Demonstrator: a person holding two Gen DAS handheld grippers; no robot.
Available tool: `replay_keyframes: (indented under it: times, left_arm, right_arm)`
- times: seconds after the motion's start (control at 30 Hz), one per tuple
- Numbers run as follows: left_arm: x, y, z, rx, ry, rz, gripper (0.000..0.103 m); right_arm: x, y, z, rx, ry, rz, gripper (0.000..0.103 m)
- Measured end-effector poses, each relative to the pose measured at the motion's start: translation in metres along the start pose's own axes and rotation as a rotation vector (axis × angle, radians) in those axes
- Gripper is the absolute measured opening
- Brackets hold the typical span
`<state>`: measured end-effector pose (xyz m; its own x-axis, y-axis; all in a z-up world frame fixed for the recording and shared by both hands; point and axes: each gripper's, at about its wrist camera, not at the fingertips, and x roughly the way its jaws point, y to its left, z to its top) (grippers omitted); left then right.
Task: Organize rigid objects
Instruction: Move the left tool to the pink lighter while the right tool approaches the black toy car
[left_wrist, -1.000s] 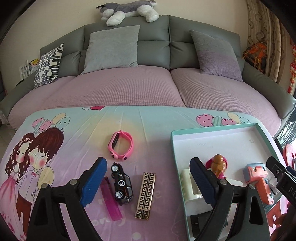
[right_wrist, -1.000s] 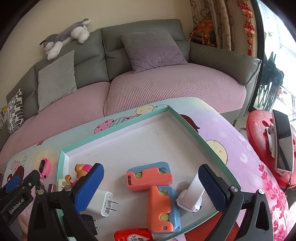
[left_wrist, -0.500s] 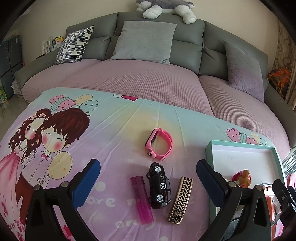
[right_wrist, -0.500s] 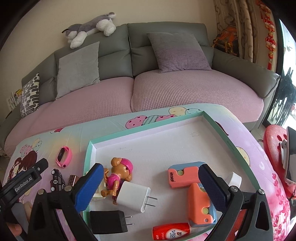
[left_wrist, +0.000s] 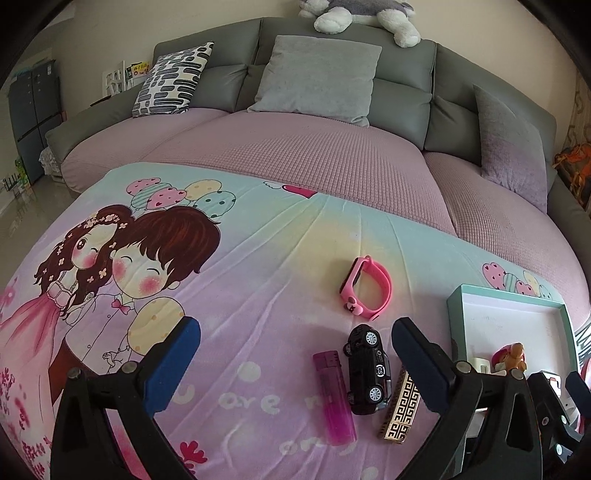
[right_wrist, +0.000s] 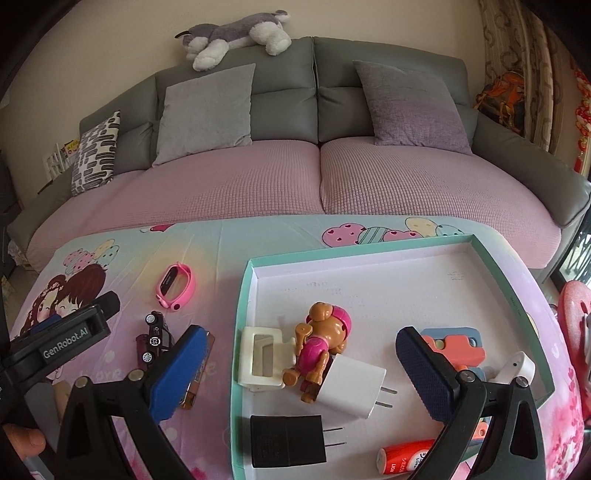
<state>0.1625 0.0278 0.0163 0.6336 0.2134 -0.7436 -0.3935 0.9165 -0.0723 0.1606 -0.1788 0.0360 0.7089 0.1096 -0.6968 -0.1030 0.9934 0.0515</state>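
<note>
- Left claw (left_wrist: 295, 354) gapes wide, empty – toy car (left_wrist: 366, 369) lies just inside its right finger, long axis toward the tabletop's near edge
- Right claw (right_wrist: 299, 363) wide, empty, over tray (right_wrist: 242, 295)

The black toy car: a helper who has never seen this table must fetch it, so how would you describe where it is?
Start at the teal-rimmed tray on the cartoon-print cloth. Just outside the tray's left edge three small things lie side by side. The black toy car is the middle one, between a translucent pink lighter and a gold patterned bar; it alone has wheels.
</note>
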Motion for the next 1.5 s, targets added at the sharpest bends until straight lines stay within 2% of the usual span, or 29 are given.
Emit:
replay_keyframes:
  times: [0.27,0.63,0.83,0.93,1.17,1.5]
  left_arm:
    - [0.012,0.015,-0.002,-0.001,0.055,-0.002,0.103]
    - [0.038,0.014,-0.013,0.041,0.158,-0.007,0.103]
    - [0.048,0.014,-0.02,0.066,0.201,0.03,0.103]
    - [0.054,0.013,-0.024,0.074,0.235,0.018,0.103]
    - [0.061,0.003,-0.032,0.112,0.274,-0.001,0.103]
    - [0.058,0.014,-0.036,0.125,0.268,0.069,0.103]
  right_arm:
    - [0.009,0.021,-0.001,-0.031,0.02,0.001,0.103]
    - [0.015,0.021,-0.002,-0.015,0.04,-0.022,0.103]
    - [0.015,0.023,-0.002,-0.022,0.04,-0.019,0.103]
    - [0.015,0.023,-0.002,-0.021,0.04,-0.019,0.103]
    - [0.015,0.022,-0.002,-0.016,0.044,-0.02,0.103]
    - [0.014,0.028,-0.002,-0.031,0.038,0.004,0.103]
